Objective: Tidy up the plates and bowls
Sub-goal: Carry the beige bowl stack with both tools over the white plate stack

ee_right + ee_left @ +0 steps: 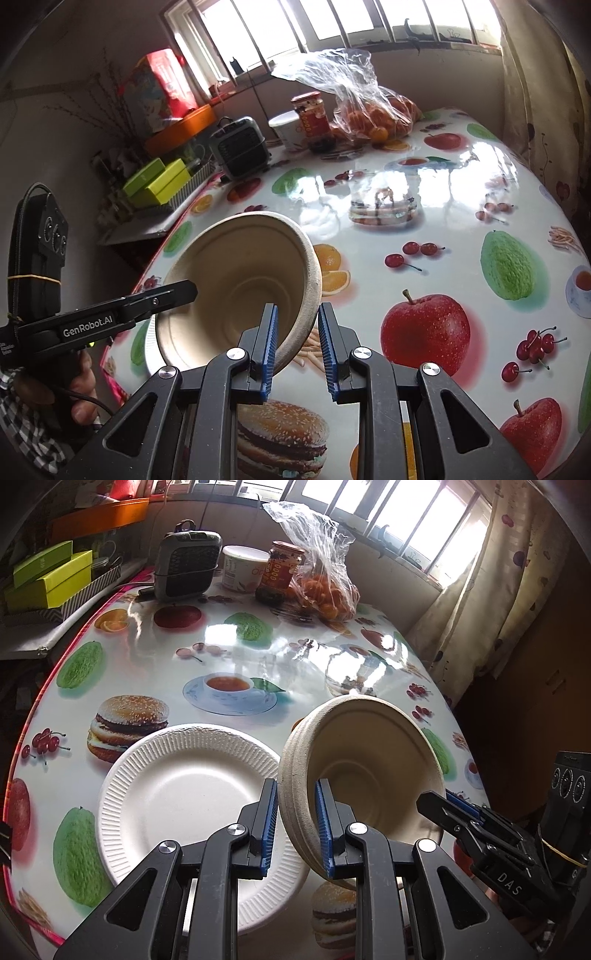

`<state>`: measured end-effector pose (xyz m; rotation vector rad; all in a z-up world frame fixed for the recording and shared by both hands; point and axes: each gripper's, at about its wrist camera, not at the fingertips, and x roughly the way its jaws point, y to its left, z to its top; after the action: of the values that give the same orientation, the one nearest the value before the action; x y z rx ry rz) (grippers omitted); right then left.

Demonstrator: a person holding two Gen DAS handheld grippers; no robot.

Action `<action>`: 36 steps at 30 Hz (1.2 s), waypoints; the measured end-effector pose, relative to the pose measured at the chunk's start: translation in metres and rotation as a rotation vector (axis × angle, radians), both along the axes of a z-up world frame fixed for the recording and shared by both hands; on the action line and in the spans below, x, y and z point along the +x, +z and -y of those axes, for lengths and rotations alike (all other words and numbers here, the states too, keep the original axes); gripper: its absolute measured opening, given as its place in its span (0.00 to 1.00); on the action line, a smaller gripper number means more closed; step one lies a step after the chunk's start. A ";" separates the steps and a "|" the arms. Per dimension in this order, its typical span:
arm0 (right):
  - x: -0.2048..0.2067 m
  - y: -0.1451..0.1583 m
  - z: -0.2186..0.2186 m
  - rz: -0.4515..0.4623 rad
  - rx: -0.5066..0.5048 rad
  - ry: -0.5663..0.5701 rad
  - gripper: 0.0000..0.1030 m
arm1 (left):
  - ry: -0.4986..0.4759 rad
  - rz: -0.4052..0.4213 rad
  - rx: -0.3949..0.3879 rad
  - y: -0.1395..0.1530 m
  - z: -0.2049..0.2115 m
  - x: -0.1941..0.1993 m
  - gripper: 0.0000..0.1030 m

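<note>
A stack of beige paper bowls (369,746) hangs tilted above the fruit-print table (221,653), its opening turned toward me. My left gripper (295,790) is shut on the stack's left rim, one pad inside and one outside. My right gripper (439,801) pinches the opposite rim. In the right wrist view the right gripper (297,314) is shut on the near rim of the bowls (240,266), and the left gripper (184,290) bites the far-left rim. A white ribbed paper plate (184,797) lies flat on the table, below and left of the bowls; only its edge (151,343) shows under them.
At the table's far end stand a small grey heater (186,565), a white tub (243,566), a red-lidded jar (282,568) and a plastic bag of oranges (325,590). Green boxes (48,579) sit on a shelf to the left. A curtain (480,590) hangs on the right. A person's hand (81,387) holds the left gripper's handle.
</note>
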<state>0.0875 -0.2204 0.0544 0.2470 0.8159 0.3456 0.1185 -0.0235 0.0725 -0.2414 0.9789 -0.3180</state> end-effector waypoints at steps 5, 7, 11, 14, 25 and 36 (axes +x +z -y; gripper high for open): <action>0.002 0.001 -0.011 0.002 -0.002 0.028 0.21 | 0.023 0.006 0.008 0.002 -0.011 -0.002 0.21; 0.004 0.001 -0.015 0.002 -0.003 0.037 0.21 | 0.031 0.009 0.009 0.003 -0.015 -0.004 0.21; 0.005 0.002 -0.024 0.005 -0.006 0.058 0.21 | 0.049 0.014 0.014 0.005 -0.024 -0.007 0.21; 0.006 0.003 -0.031 0.007 -0.010 0.076 0.21 | 0.063 0.018 0.016 0.006 -0.031 -0.008 0.21; 0.010 0.006 -0.056 0.014 -0.017 0.131 0.21 | 0.116 0.028 0.027 0.009 -0.054 -0.017 0.21; 0.015 0.004 -0.084 0.007 -0.033 0.183 0.21 | 0.166 0.025 0.044 0.005 -0.076 -0.024 0.21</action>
<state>0.1023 -0.1365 0.0582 0.1406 0.8388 0.5046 0.0947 0.0524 0.0771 -0.2764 0.9341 -0.1480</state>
